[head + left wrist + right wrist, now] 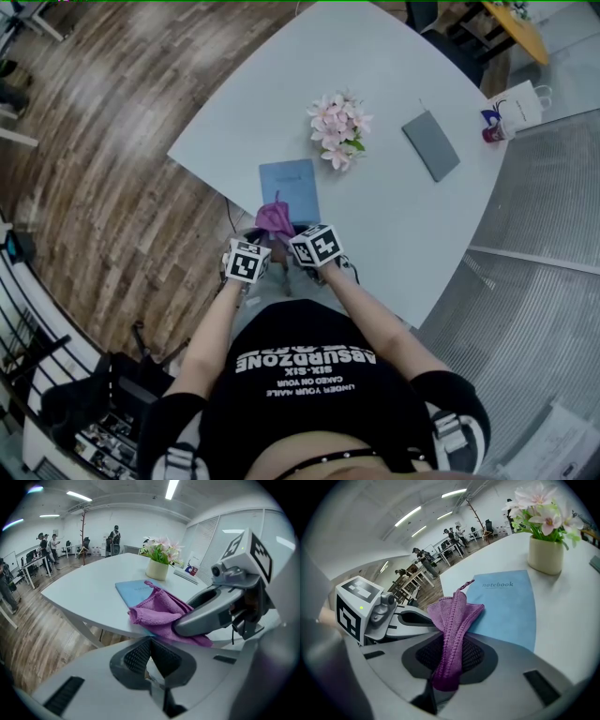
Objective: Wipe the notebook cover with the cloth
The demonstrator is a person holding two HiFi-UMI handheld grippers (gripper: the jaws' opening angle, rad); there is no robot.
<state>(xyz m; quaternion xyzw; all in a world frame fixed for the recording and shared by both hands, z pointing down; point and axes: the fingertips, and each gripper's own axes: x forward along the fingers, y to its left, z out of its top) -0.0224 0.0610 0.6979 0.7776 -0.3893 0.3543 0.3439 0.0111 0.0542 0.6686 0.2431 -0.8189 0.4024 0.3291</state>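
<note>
The blue notebook (506, 606), just past your right tongs (450, 656), has the word "notebook" on its cover. Your black shirt (309, 375), behind those tongs, says "ABSURDZONE" and "SIX-SIX" in white. The smaller lines are too tiny to read.

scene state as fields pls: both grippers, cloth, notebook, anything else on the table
right gripper: shut on cloth
left gripper: shut, nothing between the jaws, beside the right one
cloth: purple, bunched, lying over the notebook near end
notebook: blue, closed, flat on white table
other: potted flowers beyond notebook; grey flat item further right
</note>
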